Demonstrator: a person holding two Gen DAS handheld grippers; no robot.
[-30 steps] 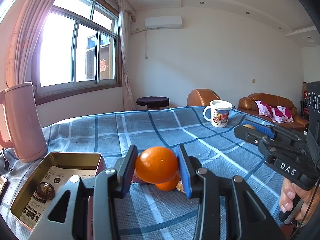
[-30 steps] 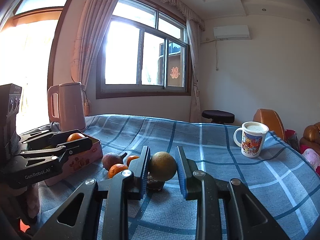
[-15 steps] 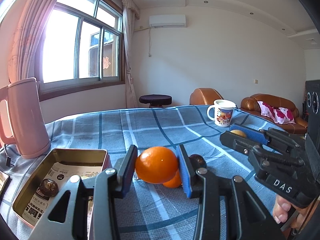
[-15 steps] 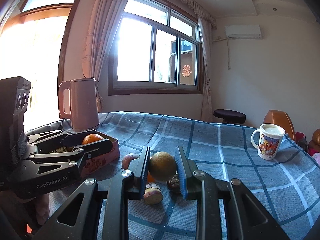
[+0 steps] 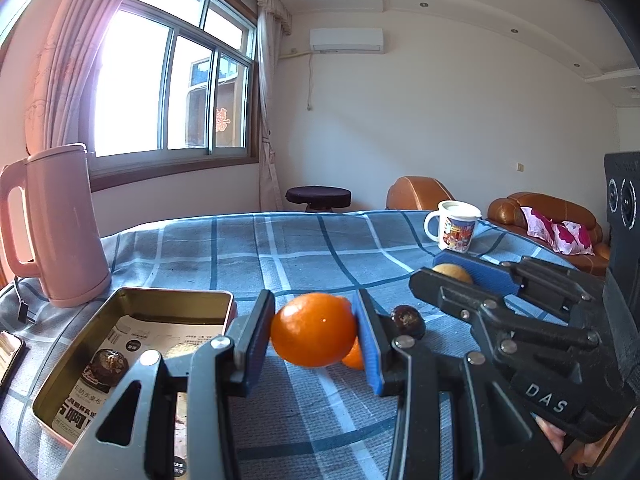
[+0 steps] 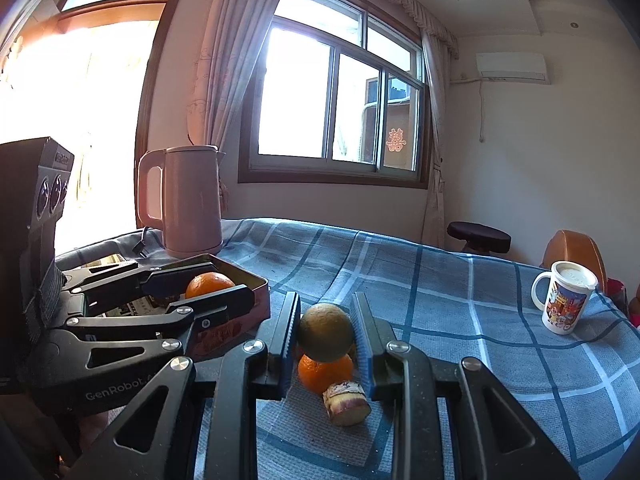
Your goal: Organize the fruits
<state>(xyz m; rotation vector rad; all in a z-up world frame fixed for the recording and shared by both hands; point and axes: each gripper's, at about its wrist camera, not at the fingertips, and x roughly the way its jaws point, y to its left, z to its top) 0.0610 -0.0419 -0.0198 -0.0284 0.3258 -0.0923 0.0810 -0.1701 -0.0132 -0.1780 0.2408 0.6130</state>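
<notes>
My left gripper [image 5: 314,330] is shut on a bright orange [image 5: 314,328], held above the table just right of an open metal tin [image 5: 100,344]. The tin holds a dark round fruit [image 5: 109,366] on printed paper. My right gripper [image 6: 326,332] is shut on a greenish-brown round fruit [image 6: 325,331], held above the loose fruit. Below it lie another orange [image 6: 324,372] and a cut purple-skinned piece [image 6: 346,398]. A dark fruit [image 5: 408,321] lies on the cloth. In the right wrist view the left gripper [image 6: 208,286] with its orange is over the tin [image 6: 256,284].
A pink kettle [image 5: 56,224] stands behind the tin at the left, its cord trailing on the blue checked tablecloth [image 5: 300,248]. A printed mug [image 5: 456,230] stands at the far right. A phone edge [image 5: 8,356] lies left of the tin.
Both grippers have shifted left toward the tin with their fruit still held. The right gripper has come in above the loose fruit, and the tin looks nearer in both views.
</notes>
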